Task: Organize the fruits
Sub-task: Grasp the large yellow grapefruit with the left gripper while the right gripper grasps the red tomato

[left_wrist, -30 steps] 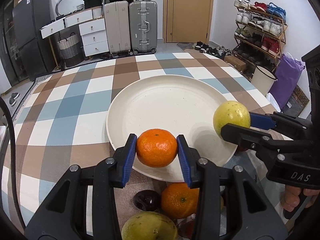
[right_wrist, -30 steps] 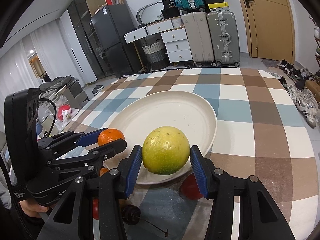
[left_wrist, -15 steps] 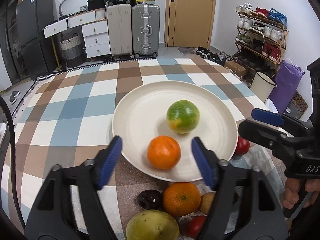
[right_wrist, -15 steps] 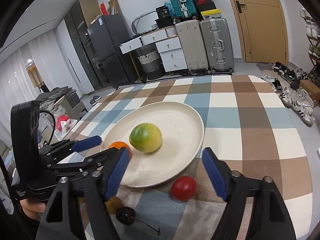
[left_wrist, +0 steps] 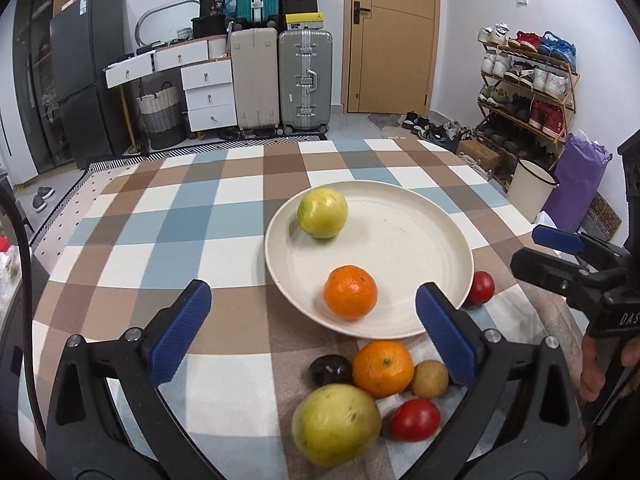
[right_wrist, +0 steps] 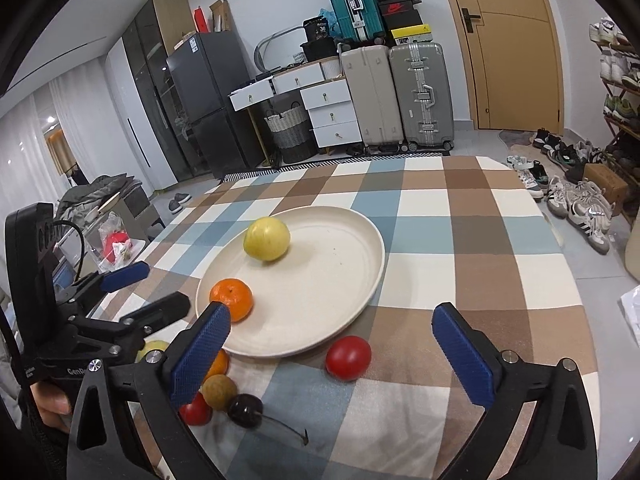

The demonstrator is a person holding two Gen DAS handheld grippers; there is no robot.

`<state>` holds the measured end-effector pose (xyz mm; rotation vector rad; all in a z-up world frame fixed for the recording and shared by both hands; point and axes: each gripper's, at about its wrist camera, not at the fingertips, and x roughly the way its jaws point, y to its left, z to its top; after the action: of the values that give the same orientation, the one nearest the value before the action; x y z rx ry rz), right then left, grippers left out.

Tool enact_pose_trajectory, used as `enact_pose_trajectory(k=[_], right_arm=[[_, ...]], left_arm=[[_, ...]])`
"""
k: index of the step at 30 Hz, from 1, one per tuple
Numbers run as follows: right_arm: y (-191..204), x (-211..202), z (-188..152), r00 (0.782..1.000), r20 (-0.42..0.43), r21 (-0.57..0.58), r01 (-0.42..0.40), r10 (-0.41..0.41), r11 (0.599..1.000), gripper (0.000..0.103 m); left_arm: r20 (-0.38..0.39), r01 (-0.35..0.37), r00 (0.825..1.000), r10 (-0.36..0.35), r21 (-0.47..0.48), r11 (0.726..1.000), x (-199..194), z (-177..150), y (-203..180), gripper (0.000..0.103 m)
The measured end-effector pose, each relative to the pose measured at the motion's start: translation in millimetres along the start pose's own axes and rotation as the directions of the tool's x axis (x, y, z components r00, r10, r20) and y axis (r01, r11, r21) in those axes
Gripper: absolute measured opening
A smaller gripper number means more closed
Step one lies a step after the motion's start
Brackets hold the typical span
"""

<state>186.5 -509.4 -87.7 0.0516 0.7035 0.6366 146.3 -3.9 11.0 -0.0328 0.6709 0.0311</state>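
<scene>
**Two fruits on the plate, both grippers wide apart**

The cream plate (left_wrist: 440, 232) sits on the checked tablecloth (left_wrist: 160, 232) and serves as the landmark here. On it, close to its near rim, rests a mandarin (left_wrist: 350, 291); toward its far left rim lies a yellow-green round fruit (left_wrist: 322, 212), apart from the mandarin.

The left gripper (left_wrist: 312, 328) hangs just in front of the plate's near edge. Its jaws have just been opening and now stand spread wide, with nothing pressed between the blue pads. The right gripper (right_wrist: 332, 354) is off the plate's near right side; its jaws have likewise just been opening, stand fully apart and grip nothing.

Off the plate, just beside its right rim, lies a red tomato (left_wrist: 481, 287). In front of the near rim is a cluster of loose fruit: a second mandarin (left_wrist: 383, 369), a dark plum-like fruit (left_wrist: 330, 369), a small brown fruit (left_wrist: 430, 379), another red tomato (left_wrist: 415, 419) and a large yellow-green fruit (left_wrist: 335, 424) farthest from the plate.
</scene>
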Motion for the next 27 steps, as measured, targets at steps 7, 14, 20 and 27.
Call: enact_pose_trajectory(k=[7, 14, 20, 27], right_arm=[[5.1, -17.4, -9.6, 1.0, -0.023, -0.02, 0.018, -0.019, 1.0, 0.103], [13.8, -28.3, -22.1, 0.998, -0.055, -0.04, 0.038, -0.04, 0.998, 0.103], [15.4, -30.7, -29.7, 0.994, -0.086, -0.047, 0.061, -0.065, 0.997, 0.103], [14.3, -25.2, -33.3, 0.99, -0.123, -0.052, 0.068, -0.074, 0.996, 0.103]], left_arm=[[0.007, -0.013, 1.0, 0.013, -0.01, 1.0, -31.2, -13.5, 15.9, 0.102], [-0.01, -0.017, 1.0, 0.017, -0.009, 1.0, -47.3, -33.4, 22.5, 0.102], [-0.034, -0.005, 0.999, 0.004, -0.012, 1.0, -44.6, -46.1, 22.3, 0.102], [-0.077, 0.01, 0.997, -0.011, -0.015, 1.0, -30.0, -53.7, 22.1, 0.102]])
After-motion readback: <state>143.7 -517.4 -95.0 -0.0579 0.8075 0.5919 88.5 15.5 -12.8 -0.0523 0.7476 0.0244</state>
